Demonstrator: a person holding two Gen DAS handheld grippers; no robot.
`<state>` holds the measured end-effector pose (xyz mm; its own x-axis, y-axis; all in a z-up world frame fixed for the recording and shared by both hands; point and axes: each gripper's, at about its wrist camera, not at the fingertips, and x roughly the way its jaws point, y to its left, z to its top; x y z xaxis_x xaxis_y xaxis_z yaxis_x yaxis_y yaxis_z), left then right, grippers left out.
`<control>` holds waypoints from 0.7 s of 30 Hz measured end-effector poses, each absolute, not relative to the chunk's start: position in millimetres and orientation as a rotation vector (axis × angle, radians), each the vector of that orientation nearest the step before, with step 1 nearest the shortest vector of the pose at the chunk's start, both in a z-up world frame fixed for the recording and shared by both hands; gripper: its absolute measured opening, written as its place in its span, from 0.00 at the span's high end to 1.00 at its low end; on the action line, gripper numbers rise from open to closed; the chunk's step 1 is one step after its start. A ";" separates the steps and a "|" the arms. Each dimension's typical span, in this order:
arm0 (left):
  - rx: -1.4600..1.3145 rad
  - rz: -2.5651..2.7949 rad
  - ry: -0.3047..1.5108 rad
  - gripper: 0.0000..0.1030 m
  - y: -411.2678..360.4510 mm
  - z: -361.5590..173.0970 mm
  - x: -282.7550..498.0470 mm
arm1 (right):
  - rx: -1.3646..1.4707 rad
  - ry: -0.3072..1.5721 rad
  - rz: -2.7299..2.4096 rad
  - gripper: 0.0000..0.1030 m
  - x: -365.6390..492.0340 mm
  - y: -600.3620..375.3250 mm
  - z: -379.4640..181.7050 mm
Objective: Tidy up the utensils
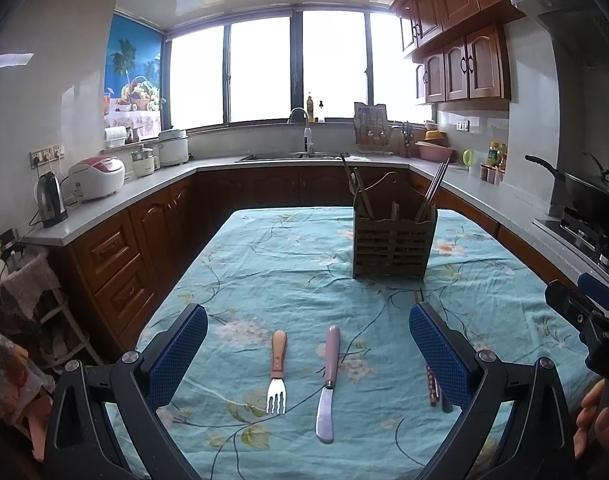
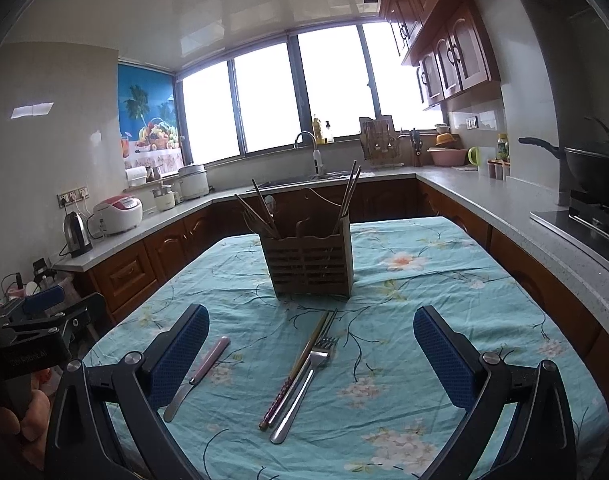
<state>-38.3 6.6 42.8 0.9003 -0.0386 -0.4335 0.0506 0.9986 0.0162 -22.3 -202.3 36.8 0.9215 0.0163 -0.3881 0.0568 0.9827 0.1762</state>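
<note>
A wooden utensil caddy [image 1: 393, 246] stands on the table toward the far end and holds chopsticks and utensils; it also shows in the right wrist view [image 2: 310, 264]. In the left wrist view a wooden-handled fork [image 1: 277, 372] and a pink-handled butter knife [image 1: 328, 380] lie between the fingers of my open, empty left gripper [image 1: 308, 344]. In the right wrist view a pair of chopsticks [image 2: 298, 368] and a steel fork [image 2: 304, 380] lie between the fingers of my open, empty right gripper [image 2: 310, 344]. The pink-handled knife [image 2: 198, 376] lies by its left finger.
The table wears a turquoise floral cloth [image 1: 288, 264]. Kitchen counters wrap around it, with a kettle [image 1: 50, 200], a rice cooker [image 1: 98, 176], a sink [image 1: 288, 156] and a wok on a stove [image 1: 588, 196]. The other gripper [image 1: 592, 320] shows at the right edge.
</note>
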 end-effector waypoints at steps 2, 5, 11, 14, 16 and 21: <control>0.025 -0.043 0.448 0.01 7.6 42.4 -38.7 | 0.184 0.399 -0.019 0.00 -22.0 -201.4 37.0; 0.025 -0.042 0.448 0.01 7.6 42.3 -38.3 | 0.181 0.399 -0.017 0.00 -21.5 -199.4 36.3; 0.027 -0.044 0.449 0.01 7.5 42.0 -37.8 | 0.181 0.405 -0.014 0.00 -20.1 -198.4 35.3; 0.027 -0.046 0.453 0.01 8.3 42.1 -36.6 | 0.180 0.402 -0.012 0.00 -20.0 -198.6 35.4; 0.027 -0.045 0.452 0.01 8.7 42.5 -36.4 | 0.180 0.401 -0.012 0.00 -19.4 -199.4 35.2; 0.031 -0.039 0.449 0.01 8.3 41.7 -36.8 | 0.179 0.402 -0.011 0.00 -20.5 -199.4 34.8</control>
